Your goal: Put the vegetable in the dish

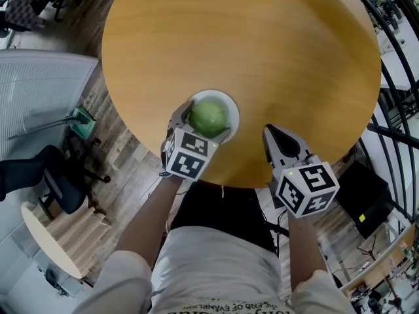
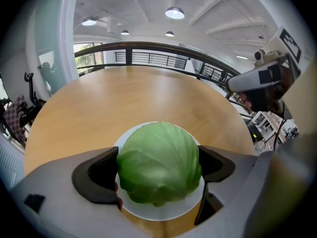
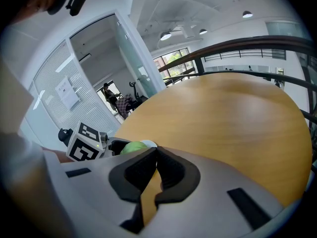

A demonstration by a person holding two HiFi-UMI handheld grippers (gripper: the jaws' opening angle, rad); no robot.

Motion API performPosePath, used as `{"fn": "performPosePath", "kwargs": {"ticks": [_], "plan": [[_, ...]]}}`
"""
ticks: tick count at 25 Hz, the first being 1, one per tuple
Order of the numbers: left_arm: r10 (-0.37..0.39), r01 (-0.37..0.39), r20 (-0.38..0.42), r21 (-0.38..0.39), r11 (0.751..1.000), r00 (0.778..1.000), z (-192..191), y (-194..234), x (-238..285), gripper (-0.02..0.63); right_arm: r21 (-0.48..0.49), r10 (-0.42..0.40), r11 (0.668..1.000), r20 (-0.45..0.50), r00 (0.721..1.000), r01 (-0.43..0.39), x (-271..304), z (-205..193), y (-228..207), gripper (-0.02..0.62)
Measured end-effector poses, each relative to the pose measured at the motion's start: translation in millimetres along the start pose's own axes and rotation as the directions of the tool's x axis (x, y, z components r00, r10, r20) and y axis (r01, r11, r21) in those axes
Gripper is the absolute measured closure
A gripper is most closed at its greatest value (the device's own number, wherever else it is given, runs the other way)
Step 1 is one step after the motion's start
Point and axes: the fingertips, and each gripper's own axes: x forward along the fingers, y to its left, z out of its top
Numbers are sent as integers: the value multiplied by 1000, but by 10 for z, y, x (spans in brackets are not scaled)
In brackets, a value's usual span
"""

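At the near edge of the round wooden table (image 1: 262, 51), the cabbage (image 2: 159, 160) sits on the white dish (image 1: 233, 112). Left gripper (image 1: 203, 125): jaws press the cabbage from both sides, clamping it. Right gripper (image 3: 154, 152): near the dish, over the table edge, jaws closed together, nothing between them.

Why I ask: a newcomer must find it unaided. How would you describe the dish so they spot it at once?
Start at the big round wooden table; near the edge that shows lowest in the head view lies a small round white dish. It is the only white thing on the tabletop, and the green cabbage, gripped by the left claw, sits right over it.
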Motion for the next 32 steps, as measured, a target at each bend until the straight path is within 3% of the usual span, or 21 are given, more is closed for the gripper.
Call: {"fn": "performPosePath", "kwargs": {"ticks": [20,26,32], "plan": [[-42,42,-14,24,999,999,20,-9,5,117,3,7,1000,-2,1000,-7,25,17,44,571],[-52,52,26,6,999,998,116,3,-123,117,3,17,1000,4,1000,-17,-12,33,113,571],[-8,6,80,33,999,997,279,30,-418,118,-27,28,999,9,1000,-28,-88,107,194,571]]}}
